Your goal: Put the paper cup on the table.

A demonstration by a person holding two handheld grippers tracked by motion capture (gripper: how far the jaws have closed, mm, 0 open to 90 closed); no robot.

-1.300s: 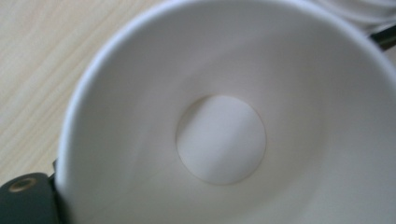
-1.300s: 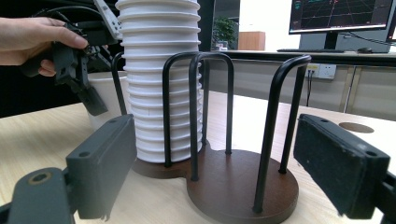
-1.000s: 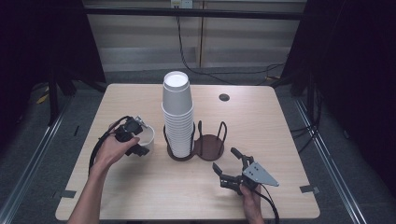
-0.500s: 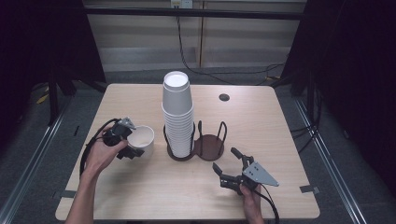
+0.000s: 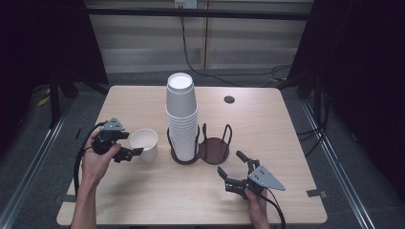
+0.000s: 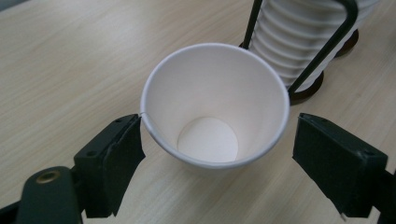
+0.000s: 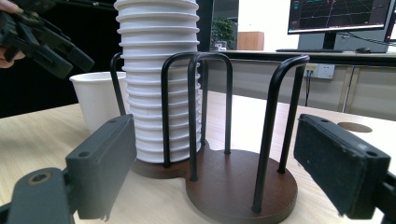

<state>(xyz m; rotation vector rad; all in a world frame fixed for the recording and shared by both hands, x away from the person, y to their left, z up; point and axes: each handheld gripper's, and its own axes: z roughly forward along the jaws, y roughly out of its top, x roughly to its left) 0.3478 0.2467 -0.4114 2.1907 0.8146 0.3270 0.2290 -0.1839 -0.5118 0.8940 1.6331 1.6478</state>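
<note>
Moved: left hand (image 5: 98,155) has drawn back toward the table's left edge, away from the cup; right hand (image 5: 255,202) kept its place
Cup (image 5: 144,143): upright and empty on the table (image 5: 143,200), just left of the stack of cups (image 5: 181,114)
Left claw (image 5: 131,144): spread, cup between the jaws; one pad sits at the rim, the other is clear of it
Right claw (image 5: 230,163): spread wide, nothing in it, near the front of the rack (image 5: 214,149)
High view: stack fills the rack's left ring, right ring bare
Left gripper view: looks down into the cup (image 6: 210,102) to its white bottom, with the ribbed stack (image 6: 299,37) behind black wire
Right gripper view: sees the rack (image 7: 238,182) side on, its wooden base and wire hoops, with the cup (image 7: 98,100) behind the stack (image 7: 159,70)
</note>
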